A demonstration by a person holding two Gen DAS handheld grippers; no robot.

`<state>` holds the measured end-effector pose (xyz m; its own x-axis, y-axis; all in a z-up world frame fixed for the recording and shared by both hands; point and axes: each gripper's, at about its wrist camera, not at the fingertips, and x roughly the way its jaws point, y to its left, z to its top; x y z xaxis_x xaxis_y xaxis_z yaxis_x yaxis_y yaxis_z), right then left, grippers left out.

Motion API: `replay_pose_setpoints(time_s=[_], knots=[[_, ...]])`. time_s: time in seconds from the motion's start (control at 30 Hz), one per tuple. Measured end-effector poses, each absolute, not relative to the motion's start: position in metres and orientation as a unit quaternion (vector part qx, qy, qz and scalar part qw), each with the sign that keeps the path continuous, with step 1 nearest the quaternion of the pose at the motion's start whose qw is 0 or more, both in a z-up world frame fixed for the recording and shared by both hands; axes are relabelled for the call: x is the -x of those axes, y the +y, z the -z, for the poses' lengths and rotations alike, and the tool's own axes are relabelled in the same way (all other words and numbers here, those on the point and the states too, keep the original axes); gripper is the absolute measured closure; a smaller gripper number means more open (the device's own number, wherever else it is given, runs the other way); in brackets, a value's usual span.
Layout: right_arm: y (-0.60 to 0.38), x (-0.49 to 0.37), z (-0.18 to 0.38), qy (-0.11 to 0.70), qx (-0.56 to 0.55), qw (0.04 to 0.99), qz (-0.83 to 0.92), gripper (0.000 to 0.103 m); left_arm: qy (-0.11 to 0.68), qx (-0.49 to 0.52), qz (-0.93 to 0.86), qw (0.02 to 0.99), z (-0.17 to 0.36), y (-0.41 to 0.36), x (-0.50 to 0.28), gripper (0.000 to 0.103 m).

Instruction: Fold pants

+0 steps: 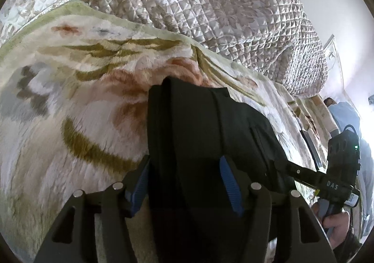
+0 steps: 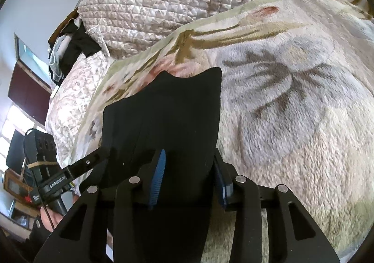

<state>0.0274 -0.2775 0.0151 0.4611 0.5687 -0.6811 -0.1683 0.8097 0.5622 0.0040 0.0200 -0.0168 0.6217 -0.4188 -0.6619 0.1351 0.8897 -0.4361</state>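
The black pants [image 1: 198,122] lie folded into a narrow thick strip on a plush flowered blanket [image 1: 81,99]. My left gripper [image 1: 184,183] straddles their near part with its jaws wide. The cloth lies loose between the blue pads and also runs under the right-hand pad. A finger [image 1: 292,169] of the right gripper reaches onto the pants' right side. In the right wrist view the pants [image 2: 175,111] fill the gap of my right gripper [image 2: 189,181], and cloth touches both pads. The left gripper's finger [image 2: 91,161] meets their left edge.
A bulky quilted cover [image 1: 210,6] is heaped behind the blanket [image 2: 292,111]. Dark clothes [image 2: 70,48] hang at the far left beside the quilt [image 2: 152,6]. A hand [image 1: 339,223] holds the right gripper, and another hand [image 2: 49,216] holds the left one. White walls stand behind.
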Motion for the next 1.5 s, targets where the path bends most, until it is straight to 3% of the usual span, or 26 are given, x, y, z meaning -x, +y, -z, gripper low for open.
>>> replay_pose_setpoints(time_s=[0.13,0.3,0.53,0.67,0.8,1.2,1.5], knots=[[-0.279,-0.025,-0.016,0.468,-0.215,0.828,-0.222,0.067,0.411,0.181,0.163,0.878,0.017,0.021,-0.004,0.042],[-0.283,-0.019,-0.018,0.465,-0.218,0.828,-0.223,0.075,0.414,0.197,0.17,0.872,0.014,0.025,0.008,0.057],[-0.279,-0.027,-0.016,0.469,-0.217,0.828,-0.22,0.076,0.419,0.208,0.168,0.868,0.014,0.024,-0.003,0.059],[-0.275,-0.027,-0.019,0.463,-0.21,0.833,-0.219,0.085,0.414,0.196,0.168,0.873,0.009,0.021,-0.002,0.069],[-0.272,-0.023,-0.028,0.453,-0.203,0.839,-0.224,0.087,0.403,0.18,0.172,0.881,-0.004,0.015,0.001,0.078],[-0.257,-0.008,-0.068,0.419,-0.208,0.845,-0.261,0.088,0.383,0.17,0.185,0.889,-0.039,0.02,0.016,0.081],[-0.225,-0.046,-0.074,0.414,-0.214,0.84,-0.278,0.088,0.389,0.151,0.166,0.893,-0.053,0.05,-0.026,0.081]])
